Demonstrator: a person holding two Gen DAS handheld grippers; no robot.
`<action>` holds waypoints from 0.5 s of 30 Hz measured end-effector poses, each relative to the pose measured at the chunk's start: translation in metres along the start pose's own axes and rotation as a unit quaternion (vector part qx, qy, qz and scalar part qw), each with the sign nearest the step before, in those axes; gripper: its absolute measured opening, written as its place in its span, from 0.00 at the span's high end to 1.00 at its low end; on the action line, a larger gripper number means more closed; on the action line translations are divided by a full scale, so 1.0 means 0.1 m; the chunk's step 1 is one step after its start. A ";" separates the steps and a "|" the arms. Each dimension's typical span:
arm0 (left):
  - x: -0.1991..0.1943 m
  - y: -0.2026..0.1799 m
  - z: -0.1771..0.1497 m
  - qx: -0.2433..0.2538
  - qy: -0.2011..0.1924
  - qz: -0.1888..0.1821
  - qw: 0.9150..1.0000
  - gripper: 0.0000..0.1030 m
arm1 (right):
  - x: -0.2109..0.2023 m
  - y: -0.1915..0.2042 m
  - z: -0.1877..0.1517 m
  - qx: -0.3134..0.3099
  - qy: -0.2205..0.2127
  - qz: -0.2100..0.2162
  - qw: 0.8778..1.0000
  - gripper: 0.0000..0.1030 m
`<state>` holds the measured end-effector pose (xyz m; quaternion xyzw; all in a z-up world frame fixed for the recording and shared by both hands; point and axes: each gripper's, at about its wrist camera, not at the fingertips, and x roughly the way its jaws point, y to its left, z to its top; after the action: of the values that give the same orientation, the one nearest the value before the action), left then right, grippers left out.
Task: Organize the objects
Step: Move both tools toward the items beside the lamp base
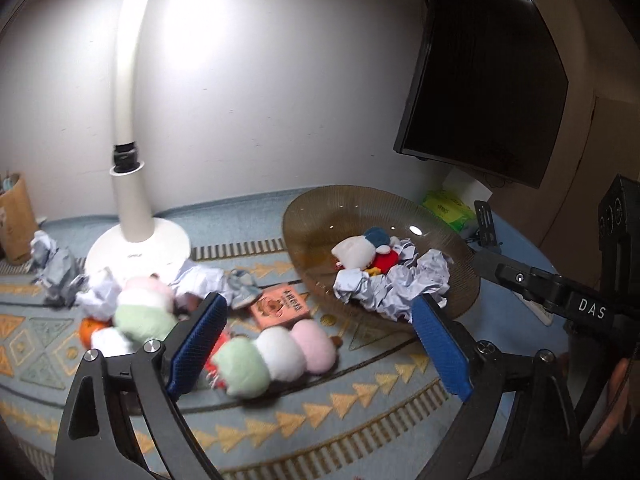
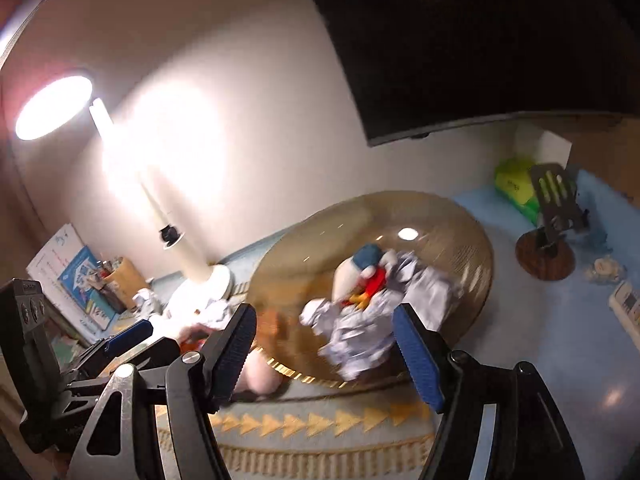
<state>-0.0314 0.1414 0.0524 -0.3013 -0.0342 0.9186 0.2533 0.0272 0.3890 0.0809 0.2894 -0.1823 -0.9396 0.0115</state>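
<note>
An amber glass bowl (image 1: pixel 312 220) stands on the patterned mat and holds a white, blue and red plush doll (image 1: pixel 356 252) and crumpled paper (image 1: pixel 400 284). My left gripper (image 1: pixel 320 344) hangs open above the mat, its jaws wide apart. Below it lies a green, white and pink plush (image 1: pixel 276 352). A second such plush (image 1: pixel 140 308), an orange (image 1: pixel 88 330), a pink card (image 1: pixel 280 306) and more paper balls (image 1: pixel 56 268) lie to the left. My right gripper (image 2: pixel 324 354) is open in front of the bowl (image 2: pixel 460 216), with the paper (image 2: pixel 360 336) and doll (image 2: pixel 356 272) beyond its fingers, untouched.
A white lamp (image 1: pixel 140 244) stands on the mat at the back left. A dark screen (image 1: pixel 480 80) hangs over the back right. A green tissue pack (image 1: pixel 448 208), a phone stand (image 2: pixel 556 204) and a remote (image 2: pixel 624 308) sit right of the bowl. A paper bag (image 1: pixel 16 216) is far left.
</note>
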 end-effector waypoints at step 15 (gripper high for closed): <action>-0.87 1.05 -1.10 -0.102 -0.027 0.149 0.983 0.01 | 0.49 0.94 -1.26 -0.080 0.063 -0.010 0.995 0.27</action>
<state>0.0451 -0.0027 -0.0136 -0.3025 -0.0891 0.9456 0.0802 0.0474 0.2523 -0.0093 0.3477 -0.1029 -0.9312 0.0369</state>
